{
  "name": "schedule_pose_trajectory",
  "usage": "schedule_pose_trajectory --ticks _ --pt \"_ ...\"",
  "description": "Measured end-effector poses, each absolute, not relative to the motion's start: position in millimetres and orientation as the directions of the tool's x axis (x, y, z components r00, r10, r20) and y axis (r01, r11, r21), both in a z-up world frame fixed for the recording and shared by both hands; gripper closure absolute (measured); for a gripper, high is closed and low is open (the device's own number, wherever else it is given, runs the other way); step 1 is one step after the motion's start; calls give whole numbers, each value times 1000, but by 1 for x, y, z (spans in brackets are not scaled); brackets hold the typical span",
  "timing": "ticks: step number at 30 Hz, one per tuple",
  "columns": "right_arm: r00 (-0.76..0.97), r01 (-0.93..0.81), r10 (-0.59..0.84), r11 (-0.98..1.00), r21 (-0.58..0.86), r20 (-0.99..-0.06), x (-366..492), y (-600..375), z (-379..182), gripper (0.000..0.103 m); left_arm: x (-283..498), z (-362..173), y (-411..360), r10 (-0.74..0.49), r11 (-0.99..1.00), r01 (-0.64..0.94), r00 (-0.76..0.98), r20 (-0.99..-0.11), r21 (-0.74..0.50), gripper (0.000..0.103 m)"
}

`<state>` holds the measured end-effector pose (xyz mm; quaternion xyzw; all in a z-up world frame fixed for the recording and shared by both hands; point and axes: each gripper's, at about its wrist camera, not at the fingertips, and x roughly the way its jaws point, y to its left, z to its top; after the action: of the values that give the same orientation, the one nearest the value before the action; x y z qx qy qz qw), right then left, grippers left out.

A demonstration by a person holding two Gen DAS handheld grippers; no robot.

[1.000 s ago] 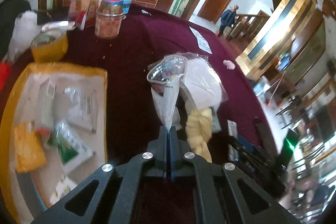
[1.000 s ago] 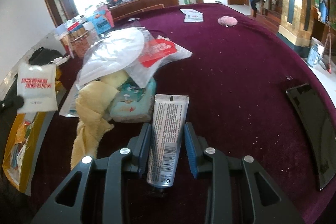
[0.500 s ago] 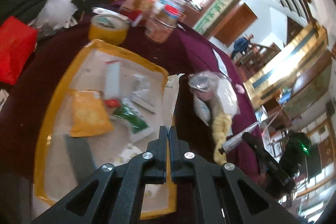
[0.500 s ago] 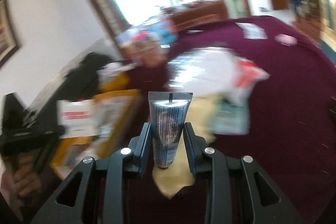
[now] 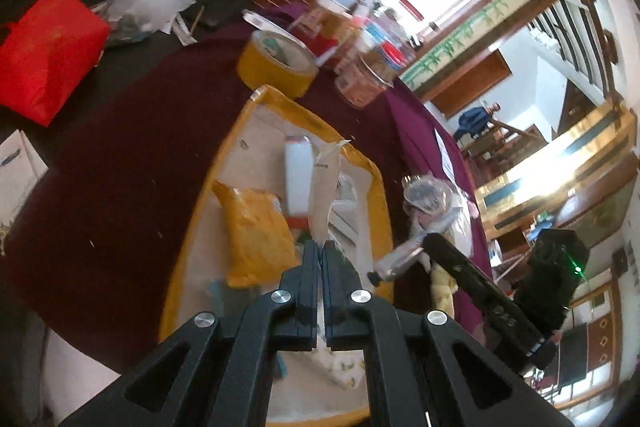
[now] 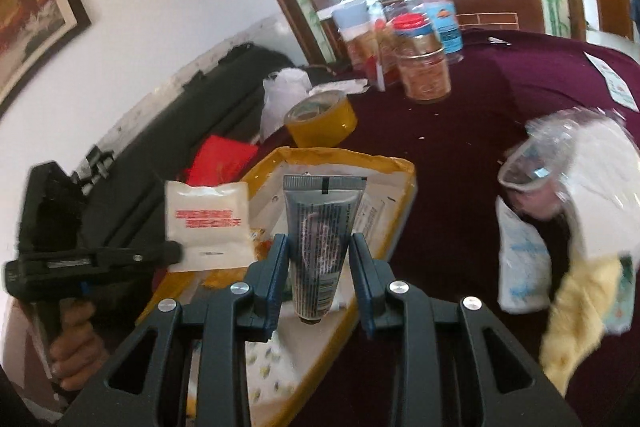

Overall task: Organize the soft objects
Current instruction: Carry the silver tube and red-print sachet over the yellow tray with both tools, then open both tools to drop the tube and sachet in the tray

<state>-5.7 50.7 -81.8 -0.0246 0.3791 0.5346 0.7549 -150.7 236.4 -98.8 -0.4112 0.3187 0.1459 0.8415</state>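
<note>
My left gripper [image 5: 319, 247] is shut on a flat white packet [image 5: 324, 195] with red print [image 6: 206, 223], held above the yellow tray [image 5: 192, 227]. My right gripper [image 6: 320, 247] is shut on a grey squeeze tube [image 6: 320, 239], crimped end up, also over the yellow tray [image 6: 404, 195]. The left gripper [image 6: 172, 253] appears at the left of the right wrist view, and the right gripper with its tube [image 5: 396, 259] at the right of the left wrist view. Right of the tray lies a pile: a clear-wrapped white bundle [image 6: 592, 179], a yellow cloth [image 6: 580, 315] and a small white pack [image 6: 520, 259].
The tray holds a yellow pouch [image 5: 256, 231], a white bottle [image 5: 298, 179] and other packets. A roll of yellow tape [image 5: 276, 63] and several jars [image 6: 422, 67] stand behind it on the maroon tablecloth [image 5: 120, 155]. A red bag [image 5: 44, 47] lies off the table's left edge.
Both grippers have swung left from the pile to above the yellow tray. The left one carried the white packet there, the right one lifted the tube off the cloth.
</note>
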Motion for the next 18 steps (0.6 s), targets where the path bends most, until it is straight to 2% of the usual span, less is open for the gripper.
schedule_pose_trajectory --ticks 5,11,16,18 --pt "132 -842 756 427 330 -641 6 101 -101 73 -130 -101 260 13 624 -544 725 -688 -562 103" --pt "55 -850 797 354 391 -602 12 111 -120 73 -100 -125 281 0 618 -606 638 -770 -502 103" --pt "91 -860 779 375 345 -620 10 112 -122 73 -80 -134 286 -5 632 -622 593 -805 -462 102" --pt "100 -858 762 392 333 -639 10 115 -125 72 -77 -137 284 27 638 -648 560 -828 -417 100"
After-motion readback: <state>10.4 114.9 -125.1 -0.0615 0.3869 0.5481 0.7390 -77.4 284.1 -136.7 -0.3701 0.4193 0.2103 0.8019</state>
